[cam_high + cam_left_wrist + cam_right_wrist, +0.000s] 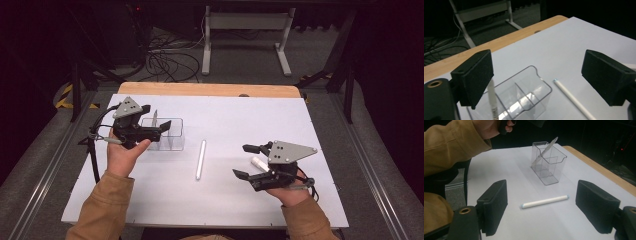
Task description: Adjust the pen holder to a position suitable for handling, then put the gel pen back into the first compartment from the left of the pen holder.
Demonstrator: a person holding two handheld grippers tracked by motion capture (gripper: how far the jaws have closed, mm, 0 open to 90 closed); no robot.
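**Both grippers open, one pen in the box, one on the table**

High view: the left gripper (159, 125) hangs over the near left part of the clear plastic box (176, 140), which stands on the white table (240, 200) left of centre. Its jaws are spread and hold nothing. A thin pen (154, 119) stands tilted in the box, just by the gripper's tips. A white pen (200, 159) lies flat on the table right of the box, well clear of it, running roughly toward and away from the person. The right gripper (245, 161) is to the right of that pen, near but not touching it, with jaws wide apart and empty.

Left gripper view: the two black jaws stand far apart with nothing between them. Below them is the clear box (534, 97), divided inside into compartments. The thin pen (492, 100) rises from the compartment at the lower left of this view, close under one jaw; whether it touches the pad I cannot tell. The white pen (574, 100) lies on the table just beside the box.

Right gripper view: the jaws are wide open and empty. The white pen (545, 201) lies crosswise on the table between and beyond them. Farther off stands the box (554, 167) with the thin pen (546, 151) leaning in it, its tip above the rim. The person's left hand (491, 127) and tan sleeve (451, 145) are at the upper left.
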